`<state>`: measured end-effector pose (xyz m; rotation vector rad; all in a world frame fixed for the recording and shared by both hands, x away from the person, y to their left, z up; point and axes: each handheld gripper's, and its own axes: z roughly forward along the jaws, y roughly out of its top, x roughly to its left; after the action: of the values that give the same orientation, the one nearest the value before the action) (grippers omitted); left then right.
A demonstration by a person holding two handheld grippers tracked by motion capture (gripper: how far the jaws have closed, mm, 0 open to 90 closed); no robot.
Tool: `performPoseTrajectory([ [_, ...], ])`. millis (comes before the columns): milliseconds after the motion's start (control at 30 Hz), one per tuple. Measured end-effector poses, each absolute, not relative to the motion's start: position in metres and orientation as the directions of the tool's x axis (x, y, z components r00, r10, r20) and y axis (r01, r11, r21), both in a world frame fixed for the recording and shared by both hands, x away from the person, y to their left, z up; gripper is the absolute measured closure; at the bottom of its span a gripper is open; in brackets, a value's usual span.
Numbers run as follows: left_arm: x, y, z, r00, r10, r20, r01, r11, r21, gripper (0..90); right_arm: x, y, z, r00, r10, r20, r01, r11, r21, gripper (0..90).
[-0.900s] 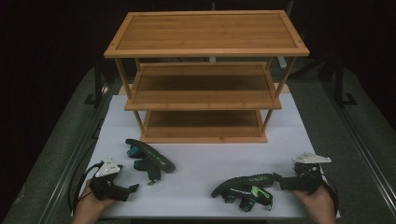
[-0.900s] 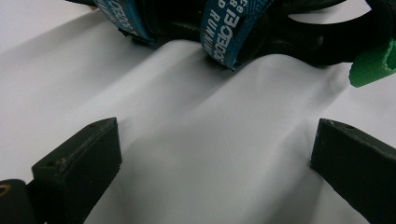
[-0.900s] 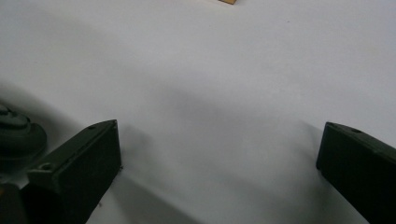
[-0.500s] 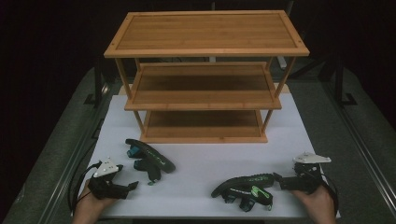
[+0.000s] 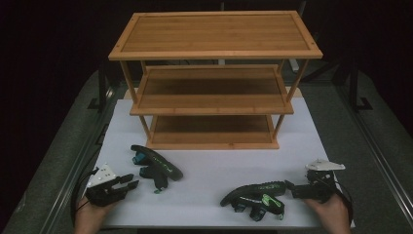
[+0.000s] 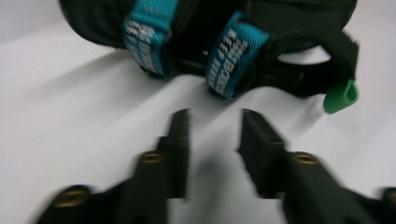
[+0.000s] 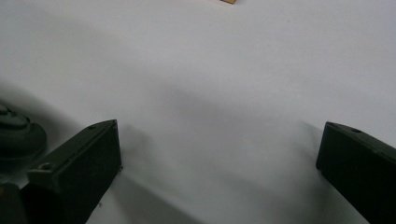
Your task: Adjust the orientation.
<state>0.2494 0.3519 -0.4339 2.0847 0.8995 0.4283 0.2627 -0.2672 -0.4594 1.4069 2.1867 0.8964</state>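
A black sandal with blue straps [image 5: 156, 168] lies on the white mat [image 5: 209, 165], front left; in the left gripper view its straps [image 6: 224, 60] and a green tab [image 6: 341, 95] sit just beyond my jaws. My left gripper [image 5: 130, 183] [image 6: 215, 126] points at it, jaws a narrow gap apart with nothing between them. A second black sandal with green markings [image 5: 255, 197] lies front right. My right gripper [image 5: 290, 188] [image 7: 219, 140] stands just to its right, wide open over bare mat.
A three-tier bamboo shelf rack [image 5: 214, 34] stands at the back of the mat, all shelves bare. Dark metal rails [image 5: 375, 146] run along both table sides. A hand [image 5: 331, 214] holds each gripper at the front edge.
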Motion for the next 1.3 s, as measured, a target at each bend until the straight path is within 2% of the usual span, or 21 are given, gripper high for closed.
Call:
performPoseTrajectory([
  [33, 0.249, 0.353, -0.432, 0.687, 0.726, -0.011, 0.453, -0.417, 0.788, 82.4, 0.263, -0.267, -0.459, -0.421, 0.907, 0.017, 0.658, 0.292, 0.694, 0.0],
  [67, 0.249, 0.354, -0.431, 0.689, 0.725, -0.017, 0.455, -0.413, 0.789, 82.4, 0.263, -0.267, -0.459, -0.421, 0.907, 0.017, 0.658, 0.292, 0.694, 0.0],
  [100, 0.249, 0.354, -0.429, 0.691, 0.723, -0.019, 0.451, -0.410, 0.792, 88.0, 0.263, -0.267, -0.459, -0.420, 0.907, 0.017, 0.658, 0.292, 0.694, 0.0],
  [267, 0.252, 0.347, -0.423, 0.709, 0.706, -0.011, 0.437, -0.427, 0.791, 90.0, 0.263, -0.267, -0.459, -0.420, 0.907, 0.018, 0.659, 0.292, 0.694, 0.0],
  [333, 0.253, 0.342, -0.426, 0.716, 0.698, -0.004, 0.432, -0.438, 0.788, 87.6, 0.263, -0.267, -0.459, -0.420, 0.907, 0.017, 0.658, 0.292, 0.694, 0.0],
  [400, 0.253, 0.340, -0.428, 0.715, 0.699, 0.002, 0.431, -0.443, 0.786, 77.1, 0.263, -0.267, -0.459, -0.420, 0.907, 0.017, 0.658, 0.292, 0.694, 0.0],
  [567, 0.256, 0.334, -0.432, 0.726, 0.688, 0.007, 0.431, -0.462, 0.775, 73.0, 0.262, -0.267, -0.459, -0.420, 0.907, 0.017, 0.658, 0.292, 0.694, 0.0],
  [633, 0.258, 0.333, -0.432, 0.714, 0.700, 0.020, 0.433, -0.463, 0.774, 68.3, 0.262, -0.267, -0.459, -0.420, 0.908, 0.016, 0.658, 0.292, 0.694, 0.0],
  [867, 0.259, 0.330, -0.429, 0.719, 0.693, 0.045, 0.404, -0.470, 0.785, 63.6, 0.262, -0.267, -0.459, -0.419, 0.908, 0.017, 0.658, 0.291, 0.695, 0.0],
  [900, 0.261, 0.328, -0.429, 0.719, 0.693, 0.053, 0.400, -0.475, 0.784, 60.0, 0.262, -0.267, -0.459, -0.420, 0.907, 0.016, 0.657, 0.292, 0.695, 0.0],
  [1000, 0.264, 0.325, -0.430, 0.724, 0.687, 0.059, 0.398, -0.486, 0.778, 59.7, 0.262, -0.267, -0.459, -0.420, 0.907, 0.016, 0.657, 0.292, 0.695, 0.0],
  [1100, 0.267, 0.322, -0.426, 0.732, 0.676, 0.087, 0.376, -0.507, 0.776, 67.1, 0.262, -0.267, -0.459, -0.419, 0.908, 0.017, 0.658, 0.291, 0.695, 0.0],
  [1300, 0.273, 0.316, -0.417, 0.735, 0.672, 0.093, 0.343, -0.487, 0.803, 68.2, 0.262, -0.267, -0.459, -0.419, 0.908, 0.017, 0.658, 0.291, 0.695, 0.0],
])
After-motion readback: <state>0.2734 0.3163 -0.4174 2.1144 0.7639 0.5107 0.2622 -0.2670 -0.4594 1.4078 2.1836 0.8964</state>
